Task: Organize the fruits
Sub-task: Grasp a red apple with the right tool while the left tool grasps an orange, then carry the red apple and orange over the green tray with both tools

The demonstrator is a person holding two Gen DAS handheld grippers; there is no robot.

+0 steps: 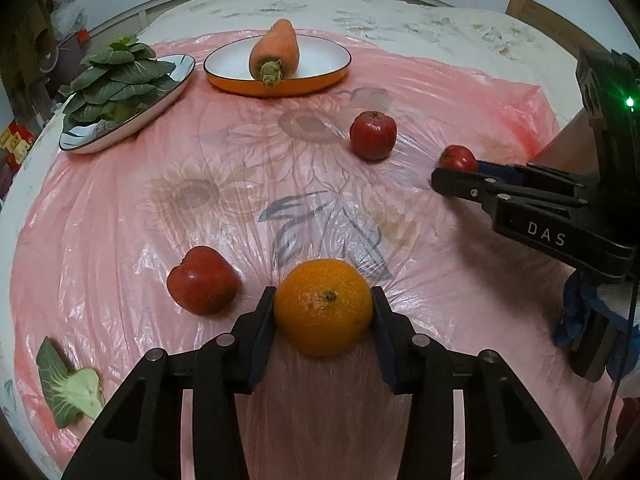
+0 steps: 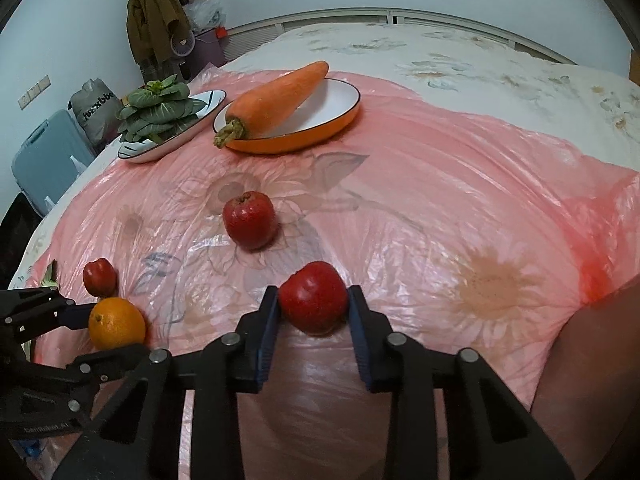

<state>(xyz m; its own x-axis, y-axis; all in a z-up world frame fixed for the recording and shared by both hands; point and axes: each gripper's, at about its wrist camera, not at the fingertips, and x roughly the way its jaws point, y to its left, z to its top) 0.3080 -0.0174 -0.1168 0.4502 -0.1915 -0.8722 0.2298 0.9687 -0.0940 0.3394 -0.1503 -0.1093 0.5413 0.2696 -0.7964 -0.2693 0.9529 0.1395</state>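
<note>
Left hand-held gripper (image 1: 323,300) clamps the orange (image 1: 323,306); right hand-held gripper (image 2: 313,300) clamps a red fruit (image 2: 313,302).

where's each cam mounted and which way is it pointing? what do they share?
Left wrist: sits on the left gripper, looks forward and down along its fingers at the orange clamped between them; the right gripper enters from the right edge.
Right wrist: sits on the right gripper, looks forward and down at the red fruit clamped between its fingers; the left gripper enters at lower left.
Shared: pink plastic sheet, carrot on the orange plate, plate of greens, orange, loose red fruits.
</note>
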